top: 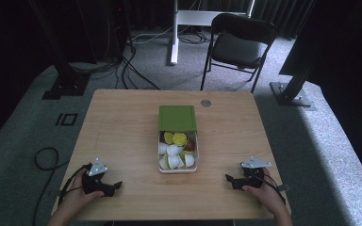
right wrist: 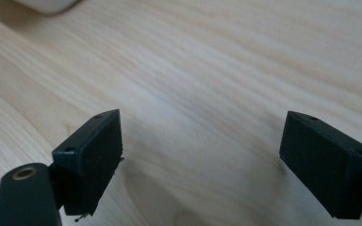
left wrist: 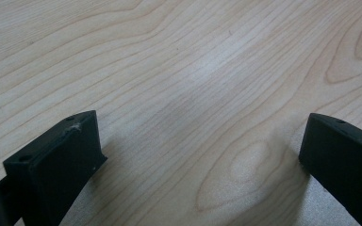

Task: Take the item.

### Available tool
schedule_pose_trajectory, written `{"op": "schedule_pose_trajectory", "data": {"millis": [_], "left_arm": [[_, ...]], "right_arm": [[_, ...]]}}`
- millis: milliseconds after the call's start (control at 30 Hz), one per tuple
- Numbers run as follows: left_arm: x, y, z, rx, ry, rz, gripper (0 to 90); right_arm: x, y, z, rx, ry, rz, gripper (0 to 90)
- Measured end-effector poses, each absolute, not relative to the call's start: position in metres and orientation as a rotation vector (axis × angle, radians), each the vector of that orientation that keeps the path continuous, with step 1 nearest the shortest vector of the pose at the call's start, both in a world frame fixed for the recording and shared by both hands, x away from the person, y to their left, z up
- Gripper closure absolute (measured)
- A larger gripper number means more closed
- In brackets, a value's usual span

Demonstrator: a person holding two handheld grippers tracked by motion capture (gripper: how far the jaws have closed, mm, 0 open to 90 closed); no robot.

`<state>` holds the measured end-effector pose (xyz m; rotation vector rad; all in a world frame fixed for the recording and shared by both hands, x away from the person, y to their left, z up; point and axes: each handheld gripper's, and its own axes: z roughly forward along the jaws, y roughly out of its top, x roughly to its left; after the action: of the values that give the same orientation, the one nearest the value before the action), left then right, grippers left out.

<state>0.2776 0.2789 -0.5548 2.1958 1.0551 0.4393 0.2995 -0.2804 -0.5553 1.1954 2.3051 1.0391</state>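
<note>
A clear plastic box (top: 178, 165) of white, yellow and green capsules (top: 175, 150) sits mid-desk, its green lid (top: 176, 117) slid back. The light wooden desk (top: 122, 127) carries both grippers near its front edge. Left gripper (top: 114, 185) and right gripper (top: 229, 179): jaws wide apart, empty.

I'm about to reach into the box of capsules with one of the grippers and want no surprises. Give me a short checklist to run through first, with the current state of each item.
1. Left gripper open and holding nothing: ok; its jaws stand wide apart over bare wood.
2. Right gripper open and holding nothing: ok, same.
3. Green lid off the capsules: ok; it lies over the far part of the box, with the near part uncovered.
4. Capsules within reach from above: ok, they lie piled and exposed.
5. Table free between grippers and box: ok.
6. Which capsule sits loosest: cannot tell.
</note>
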Motion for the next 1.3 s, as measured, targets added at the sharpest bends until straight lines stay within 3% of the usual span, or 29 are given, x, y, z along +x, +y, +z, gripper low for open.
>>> {"op": "schedule_pose_trajectory", "data": {"millis": [900, 1300], "left_arm": [[0.278, 0.279, -0.555, 2.198, 1.055, 0.439, 0.7], [0.278, 0.279, -0.555, 2.196, 1.056, 0.439, 0.7]], "right_arm": [[0.316, -0.222, -0.454, 1.022, 2.188, 1.243, 15.3], [0.32, -0.186, -0.437, 0.926, 2.222, 1.287, 15.6]]}}
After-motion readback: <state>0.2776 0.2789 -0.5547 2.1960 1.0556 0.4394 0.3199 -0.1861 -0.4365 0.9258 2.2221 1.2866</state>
